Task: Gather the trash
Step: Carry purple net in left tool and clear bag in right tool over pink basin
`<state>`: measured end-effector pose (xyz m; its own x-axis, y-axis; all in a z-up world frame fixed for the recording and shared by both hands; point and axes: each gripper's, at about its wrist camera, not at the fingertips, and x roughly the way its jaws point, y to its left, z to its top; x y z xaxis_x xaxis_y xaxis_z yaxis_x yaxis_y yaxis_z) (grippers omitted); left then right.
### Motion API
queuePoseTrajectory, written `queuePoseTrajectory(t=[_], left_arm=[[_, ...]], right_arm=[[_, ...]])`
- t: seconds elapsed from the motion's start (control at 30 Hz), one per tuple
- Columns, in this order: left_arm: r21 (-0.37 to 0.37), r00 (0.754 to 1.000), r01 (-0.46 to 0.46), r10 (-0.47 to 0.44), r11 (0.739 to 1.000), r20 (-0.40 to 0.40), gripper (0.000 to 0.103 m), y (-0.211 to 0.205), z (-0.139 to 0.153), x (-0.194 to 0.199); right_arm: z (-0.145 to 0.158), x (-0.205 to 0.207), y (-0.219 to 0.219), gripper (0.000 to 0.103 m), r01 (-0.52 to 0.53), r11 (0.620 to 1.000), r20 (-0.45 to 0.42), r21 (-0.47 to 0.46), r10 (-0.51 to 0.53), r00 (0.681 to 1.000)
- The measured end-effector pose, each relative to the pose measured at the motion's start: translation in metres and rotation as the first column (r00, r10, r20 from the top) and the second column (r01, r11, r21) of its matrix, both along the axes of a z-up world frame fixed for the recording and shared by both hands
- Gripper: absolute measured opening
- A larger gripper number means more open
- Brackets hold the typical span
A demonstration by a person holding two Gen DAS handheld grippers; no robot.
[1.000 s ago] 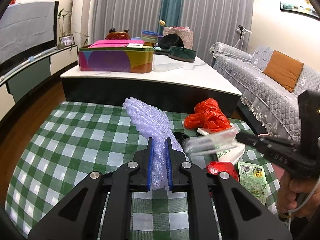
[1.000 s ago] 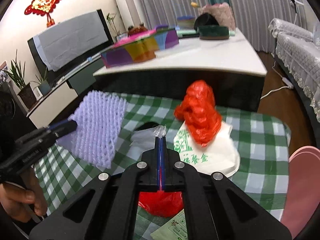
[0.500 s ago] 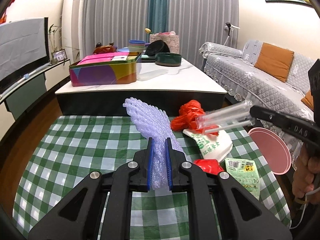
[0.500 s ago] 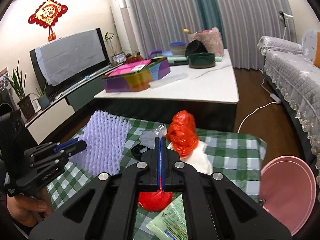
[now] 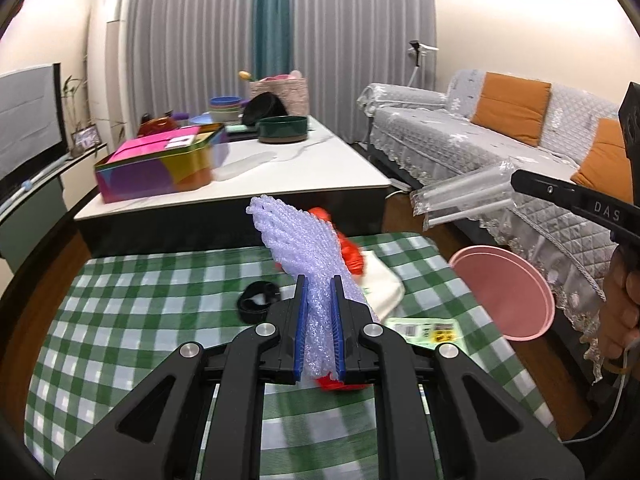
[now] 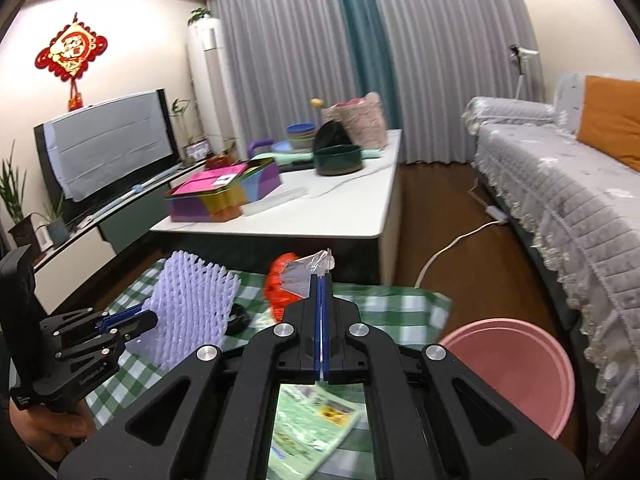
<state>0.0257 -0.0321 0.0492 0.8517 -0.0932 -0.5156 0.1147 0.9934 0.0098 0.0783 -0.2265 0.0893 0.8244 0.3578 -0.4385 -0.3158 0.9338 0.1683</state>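
Note:
My left gripper is shut on a lilac foam fruit net, held up above the green checked tablecloth. In the right wrist view the same net hangs from the left gripper at the left. My right gripper is shut on a clear plastic wrapper; the left wrist view shows that wrapper sticking out of the right gripper above a pink bin. On the cloth lie a red plastic bag, a white printed bag and a green packet.
A pink bin stands on the floor between the checked table and a grey sofa. Behind is a white low table with a colourful tin and bowls. A black ring lies on the cloth. A cable runs over the floor.
Both grippers have risen and swung right, each still holding its piece. The wrapper has travelled from above the cloth to above the pink bin, which has come into view.

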Motion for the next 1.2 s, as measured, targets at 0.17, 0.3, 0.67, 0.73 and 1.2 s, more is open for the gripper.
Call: queuePoseTrajectory(t=[0.17,0.3,0.67,0.73,1.2], left_arm=[[-0.004,0.999,0.051,-0.051,0.999,-0.004,0.011,-0.024,0.001,0.002],[-0.026,0.996,0.084,-0.084,0.996,-0.016,0.011,-0.041,0.000,0.008],[-0.030,0.984,0.177,-0.177,0.984,-0.017,0.011,-0.093,0.003,0.030],[-0.030,0.981,0.195,-0.195,0.980,-0.017,0.011,-0.104,0.003,0.034],[-0.030,0.961,0.274,-0.275,0.961,-0.037,0.011,-0.155,-0.006,0.068]], right_arm=[[0.005,-0.003,-0.035,0.000,0.082,0.997,0.006,0.004,-0.082,0.997],[0.008,-0.005,-0.061,0.000,0.145,0.989,0.011,0.001,-0.145,0.989],[0.010,-0.006,-0.118,0.000,0.290,0.957,0.033,-0.027,-0.289,0.957],[0.008,-0.005,-0.126,0.000,0.312,0.949,0.031,-0.033,-0.311,0.950],[-0.009,0.002,-0.153,0.000,0.390,0.919,-0.009,-0.057,-0.391,0.920]])
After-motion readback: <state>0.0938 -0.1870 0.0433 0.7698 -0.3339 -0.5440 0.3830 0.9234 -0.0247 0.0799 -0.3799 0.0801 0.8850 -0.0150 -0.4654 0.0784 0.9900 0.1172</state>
